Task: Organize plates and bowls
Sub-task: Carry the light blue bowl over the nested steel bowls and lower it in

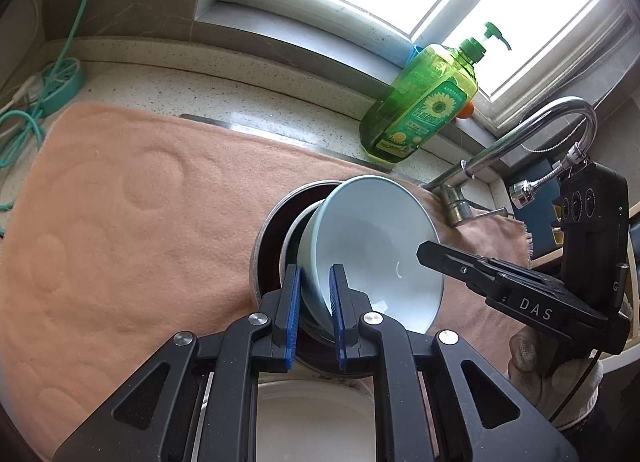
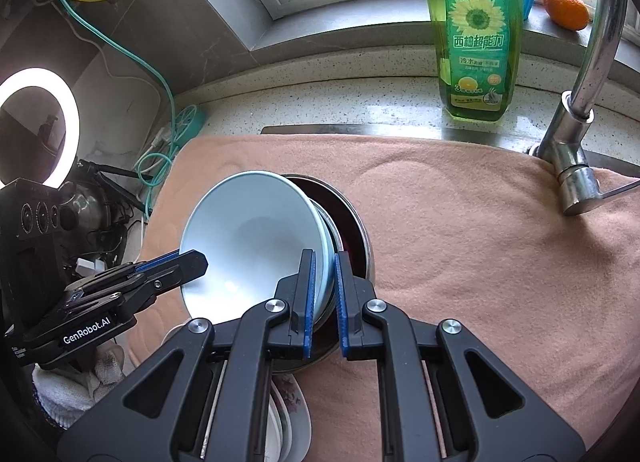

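Left-wrist view took in a peach-coloured, embossed towel (image 1: 120,222) spread over the speckled counter, presumably as a soft landing place for crockery. Over it hung a pale blue, glossy ceramic bowl (image 1: 372,238), tipped on its side above a round stainless-steel bowl with a dark inside (image 1: 272,230) that sat on the towel. The left gripper (image 1: 316,314) pinched the blue bowl's near rim, one blue pad inside the wall and one outside. From the right, the right gripper (image 1: 424,252) reached to the opposite rim, a gloved hand (image 1: 552,378) behind it; the right-wrist view showed its pads (image 2: 310,294) clamped on that edge the same way. Two grips on opposite rims looked meant to keep a slippery bowl from swinging while it was nested into the steel one, which seemed the step in hand. A white plate (image 1: 312,422) lay just below the left gripper. Farther right stood a green dish-soap bottle (image 1: 420,102) and a chrome tap (image 1: 520,138).
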Demonstrator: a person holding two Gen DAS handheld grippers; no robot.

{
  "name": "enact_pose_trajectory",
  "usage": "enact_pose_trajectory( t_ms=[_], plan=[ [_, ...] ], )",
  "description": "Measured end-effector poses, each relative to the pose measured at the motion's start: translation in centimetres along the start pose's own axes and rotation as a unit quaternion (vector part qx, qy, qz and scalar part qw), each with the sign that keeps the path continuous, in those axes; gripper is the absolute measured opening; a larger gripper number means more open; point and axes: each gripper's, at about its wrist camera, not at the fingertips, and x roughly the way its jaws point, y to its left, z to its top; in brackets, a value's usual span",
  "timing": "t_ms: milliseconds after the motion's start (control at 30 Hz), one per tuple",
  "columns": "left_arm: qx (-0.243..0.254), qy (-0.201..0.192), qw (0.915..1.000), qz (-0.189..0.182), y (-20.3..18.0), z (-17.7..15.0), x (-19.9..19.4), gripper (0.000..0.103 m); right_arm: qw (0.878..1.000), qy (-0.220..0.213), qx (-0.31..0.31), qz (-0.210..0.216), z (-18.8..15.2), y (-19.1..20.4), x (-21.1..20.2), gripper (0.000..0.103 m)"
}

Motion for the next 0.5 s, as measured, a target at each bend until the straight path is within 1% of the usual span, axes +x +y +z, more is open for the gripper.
enact_pose_trajectory(
  t_ms=[500],
  plan=[
    [-0.004, 0.019, 0.9998, 0.003, 0.59, 0.24, 0.85, 0.013, 1.000, 0.011, 0.002, -0.006, -0.13, -0.06, 0.74, 0.009]
  ],
)
